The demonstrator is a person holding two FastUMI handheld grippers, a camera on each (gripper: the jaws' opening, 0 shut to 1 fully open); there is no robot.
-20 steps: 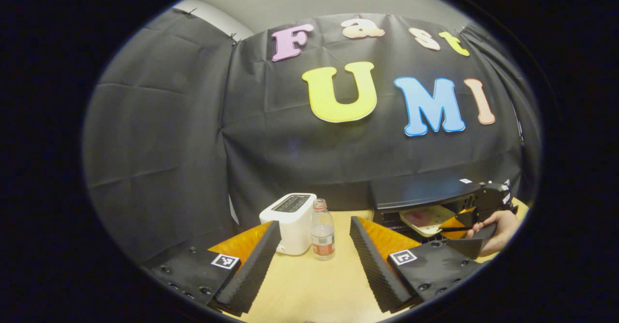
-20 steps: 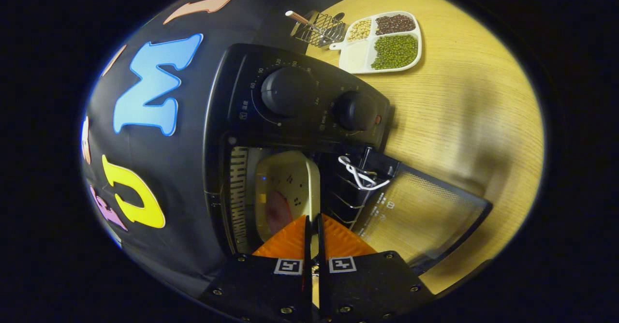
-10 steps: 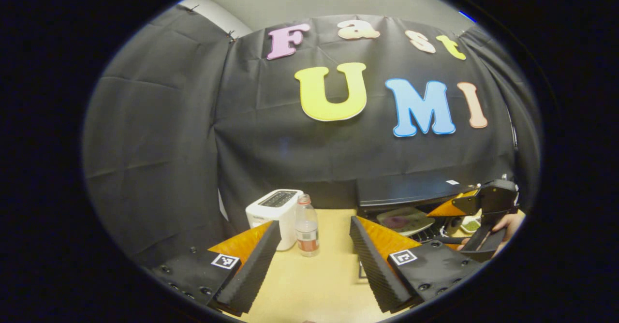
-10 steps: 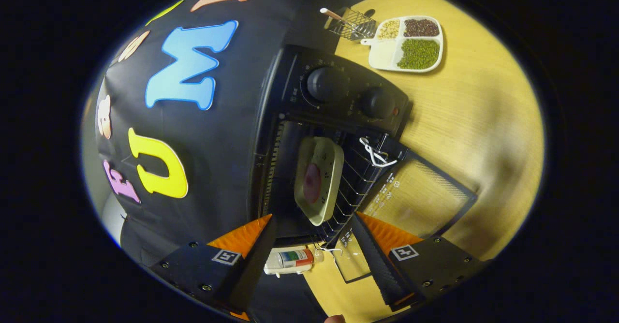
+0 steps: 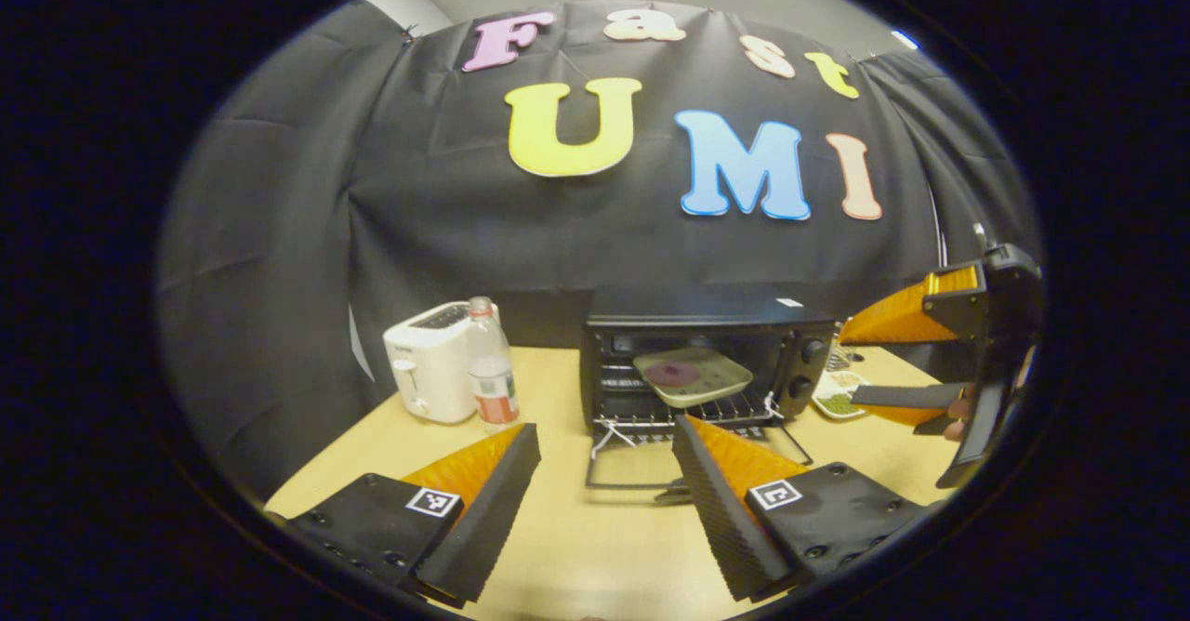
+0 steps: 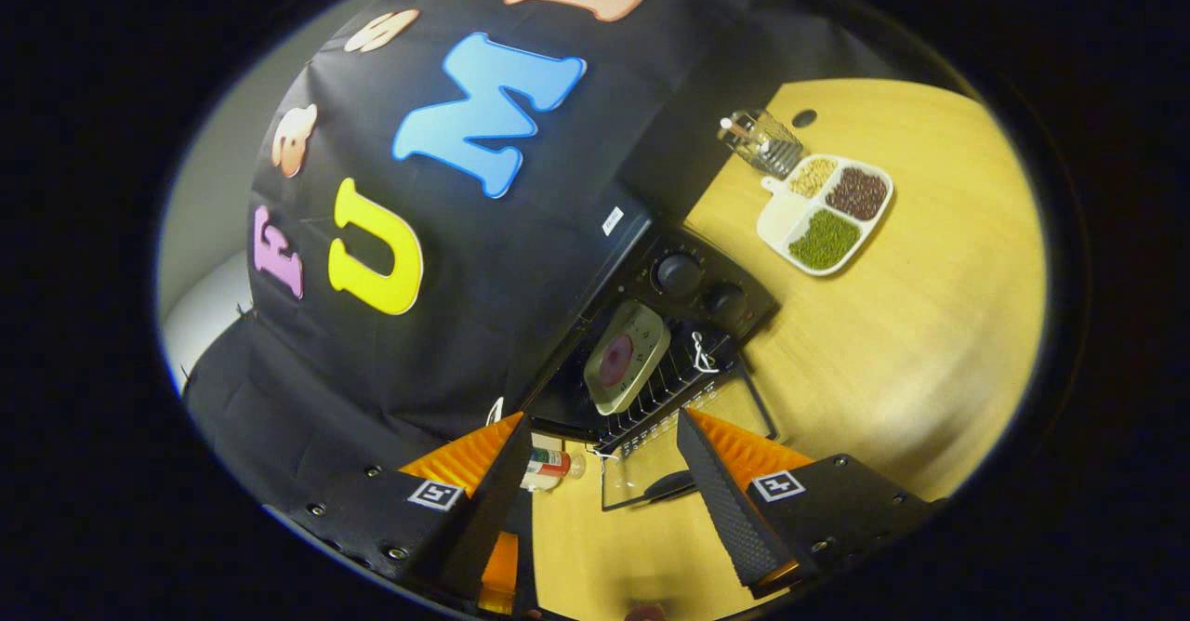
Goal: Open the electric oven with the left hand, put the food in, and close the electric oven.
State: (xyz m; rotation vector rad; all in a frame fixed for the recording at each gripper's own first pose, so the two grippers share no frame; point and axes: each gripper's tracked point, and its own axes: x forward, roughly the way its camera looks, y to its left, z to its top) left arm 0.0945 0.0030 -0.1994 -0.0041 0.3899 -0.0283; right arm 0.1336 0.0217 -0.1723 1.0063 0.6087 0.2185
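The black electric oven (image 5: 699,308) stands at the middle of the wooden table with its glass door (image 5: 693,461) folded down flat. A pale plate with a dark red piece of food (image 5: 693,375) rests on the wire rack inside. My left gripper (image 5: 604,472) is open and holds nothing, a short way in front of the door. Held by a hand, my right gripper (image 5: 883,359) hangs open in the air to the right of the oven. In the right gripper view the oven (image 6: 683,277), the plate (image 6: 626,359) and the lowered door (image 6: 688,440) lie beyond my open right gripper (image 6: 604,477).
A white toaster (image 5: 426,372) and a plastic bottle (image 5: 491,375) stand left of the oven. A divided dish of beans (image 6: 826,214) and a wire holder (image 6: 762,139) sit on the table (image 6: 911,342) to the oven's right. The bottle (image 6: 548,466) shows between the right fingers.
My right gripper opened, let go of the plate inside the oven and drew back and up. The left gripper view swung so that the oven now sits at its centre.
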